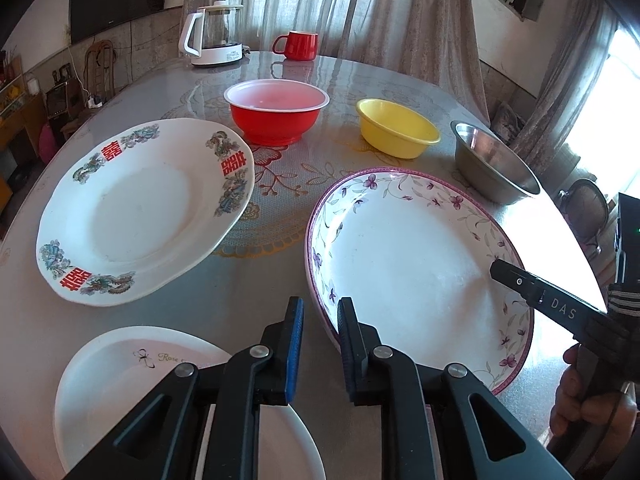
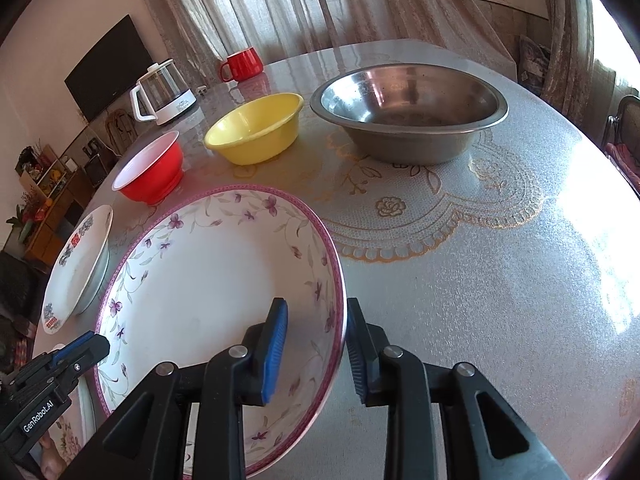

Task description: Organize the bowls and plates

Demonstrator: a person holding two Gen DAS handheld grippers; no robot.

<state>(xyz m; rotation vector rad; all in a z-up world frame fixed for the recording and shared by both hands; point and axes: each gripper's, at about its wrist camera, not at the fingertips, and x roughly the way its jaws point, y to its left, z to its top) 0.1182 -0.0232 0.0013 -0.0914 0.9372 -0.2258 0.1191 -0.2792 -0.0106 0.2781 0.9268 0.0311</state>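
Left wrist view first. The left gripper (image 1: 320, 312) sits at the bottom centre with its jaws straddling the near-left rim of the purple-flowered plate (image 1: 408, 264). One finger is outside, one inside, but I can't tell whether the pads are actually pinching the rim or just sitting around it. That plate fills the lower right of the frame. At the far right edge the right gripper (image 1: 496, 270) reaches in over the plate's other side, with a hand (image 1: 580, 396) wrapped round its handle.

Left of centre is a white plate with red characters (image 1: 136, 212), and in the bottom left corner a plain white plate (image 1: 116, 384) with "Rose" lettering, partly under the gripper. Across the middle, left to right — a red bowl (image 1: 276, 116), a yellow bowl (image 1: 396, 128) and a steel bowl (image 1: 492, 164). Upper left has a glass kettle (image 1: 212, 36), with a red mug (image 1: 298, 45) beside it, all on the lace-patterned table (image 1: 280, 200).

Right wrist view: the flowered plate takes up the lower left, tilted. The right gripper straddles its right rim at bottom centre, blue pad inside and black finger outside — there's a visible gap on both sides, so the jaws aren't squeezing it. The left gripper pokes in at the lower left edge by the plate's opposite rim. The bowls line up across the upper half, and the red-character plate sits at the left.
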